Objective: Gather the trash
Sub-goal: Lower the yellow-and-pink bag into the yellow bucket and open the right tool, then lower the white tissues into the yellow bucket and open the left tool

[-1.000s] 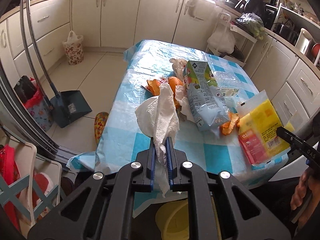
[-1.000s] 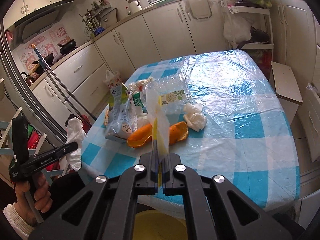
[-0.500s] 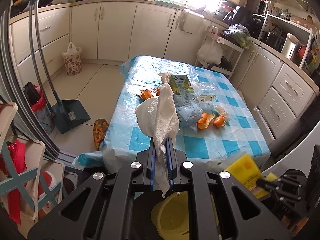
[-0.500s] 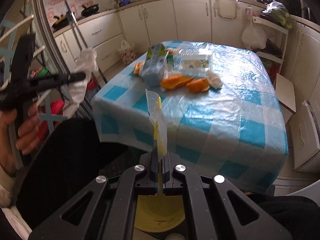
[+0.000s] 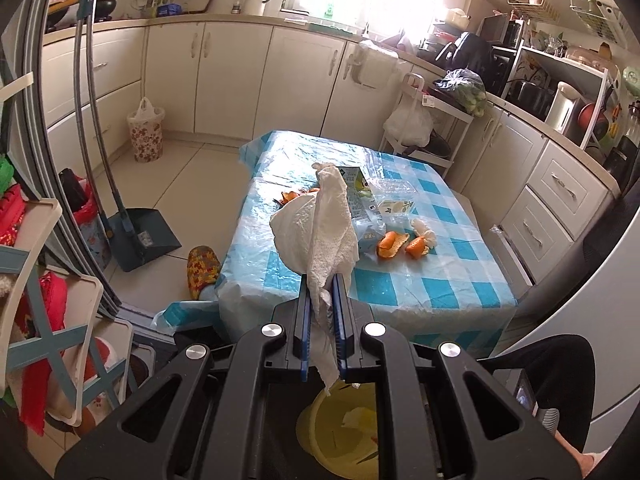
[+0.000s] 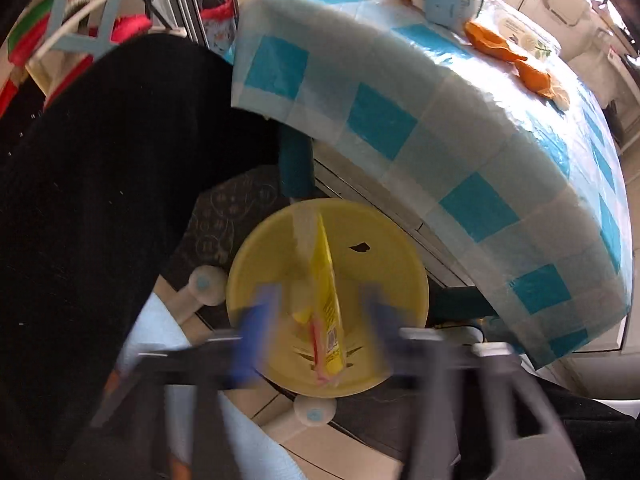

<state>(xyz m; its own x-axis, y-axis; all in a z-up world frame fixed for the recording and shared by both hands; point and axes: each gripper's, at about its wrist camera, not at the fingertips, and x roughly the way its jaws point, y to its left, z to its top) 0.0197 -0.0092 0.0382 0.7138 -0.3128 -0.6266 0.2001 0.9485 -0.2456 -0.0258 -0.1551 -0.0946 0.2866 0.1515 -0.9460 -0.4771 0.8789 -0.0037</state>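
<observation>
Opening my right gripper (image 6: 316, 320) releases the yellow wrapper (image 6: 328, 304) over the yellow bin (image 6: 384, 248); left gripper (image 5: 320, 312) clamps the paper towel (image 5: 316, 232); carton (image 5: 360, 200), orange peels (image 5: 400, 244) remain on the table (image 5: 440, 284).

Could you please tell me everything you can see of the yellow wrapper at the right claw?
The yellow wrapper is a thin, flat plastic packet, seen edge-on, with a clear strip at one end, a barcode and a red band at the other. It hangs between the right claw's opening jaws, apparently touching neither pad, directly above the yellow bin.
</observation>
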